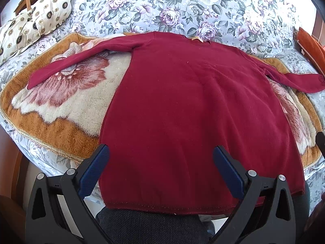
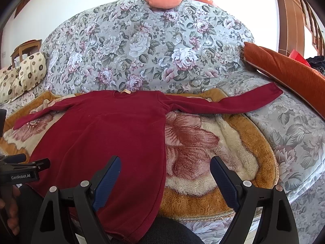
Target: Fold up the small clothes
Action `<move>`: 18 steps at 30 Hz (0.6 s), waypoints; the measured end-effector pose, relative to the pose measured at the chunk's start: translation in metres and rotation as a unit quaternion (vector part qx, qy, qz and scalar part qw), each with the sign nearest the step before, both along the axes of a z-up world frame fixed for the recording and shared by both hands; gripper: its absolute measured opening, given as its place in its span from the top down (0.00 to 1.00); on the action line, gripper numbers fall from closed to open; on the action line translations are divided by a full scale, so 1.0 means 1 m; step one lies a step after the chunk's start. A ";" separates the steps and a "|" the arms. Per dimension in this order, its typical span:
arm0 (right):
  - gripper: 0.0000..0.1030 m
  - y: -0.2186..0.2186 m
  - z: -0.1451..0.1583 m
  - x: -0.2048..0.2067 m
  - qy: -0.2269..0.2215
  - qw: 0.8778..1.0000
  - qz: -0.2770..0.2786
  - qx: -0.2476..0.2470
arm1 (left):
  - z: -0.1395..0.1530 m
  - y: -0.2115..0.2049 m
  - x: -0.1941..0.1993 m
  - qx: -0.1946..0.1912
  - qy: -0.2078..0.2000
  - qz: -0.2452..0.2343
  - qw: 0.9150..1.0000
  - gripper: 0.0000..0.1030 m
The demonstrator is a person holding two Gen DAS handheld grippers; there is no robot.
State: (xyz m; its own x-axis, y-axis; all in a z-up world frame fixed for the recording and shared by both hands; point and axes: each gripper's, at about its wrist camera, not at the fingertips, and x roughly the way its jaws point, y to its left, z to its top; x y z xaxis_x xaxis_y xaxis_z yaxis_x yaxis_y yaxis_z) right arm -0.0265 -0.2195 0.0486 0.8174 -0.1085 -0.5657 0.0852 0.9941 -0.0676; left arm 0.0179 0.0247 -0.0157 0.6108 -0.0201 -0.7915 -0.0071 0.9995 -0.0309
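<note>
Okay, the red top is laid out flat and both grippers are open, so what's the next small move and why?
Probably swing the right hand-held gripper out to the right sleeve and pinch near its cuff. The red top lies flat on the fleece blanket with both sleeves spread wide, and both the right and left hand-held gripper hold nothing, so folding a sleeve inward seems first.

A floral-covered sofa [image 2: 142, 46] carries a plush flower-patterned blanket [image 2: 203, 142]; the dark red long-sleeved top [image 2: 105, 134] lies flat on it, sleeves spread left and right.

bright even daylight, blown-out white corners, soft shadows, strong fisheye bending at edges, sharp focus throughout
</note>
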 end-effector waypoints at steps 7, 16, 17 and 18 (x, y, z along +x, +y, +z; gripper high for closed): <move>0.15 0.002 0.000 0.001 0.001 1.000 0.001 -0.003 | -0.002 0.001 0.000 -0.005 0.003 0.001 1.000 0.01; 0.15 0.002 -0.001 0.002 0.002 1.000 0.002 -0.005 | -0.002 0.001 0.000 -0.005 0.003 0.001 1.000 0.01; 0.15 0.002 -0.001 0.002 0.002 1.000 0.002 -0.005 | -0.002 0.001 0.000 -0.005 0.003 0.001 1.000 0.01; 0.15 0.003 -0.001 0.002 0.002 1.000 0.002 -0.005 | -0.002 0.000 0.000 -0.005 0.003 0.001 1.000 0.01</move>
State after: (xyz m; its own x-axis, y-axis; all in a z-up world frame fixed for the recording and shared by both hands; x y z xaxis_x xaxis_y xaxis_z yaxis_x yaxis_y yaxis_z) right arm -0.0248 -0.2169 0.0476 0.8154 -0.1106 -0.5682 0.0802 0.9937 -0.0783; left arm 0.0179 0.0252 -0.0174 0.6067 -0.0268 -0.7945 -0.0100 0.9991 -0.0414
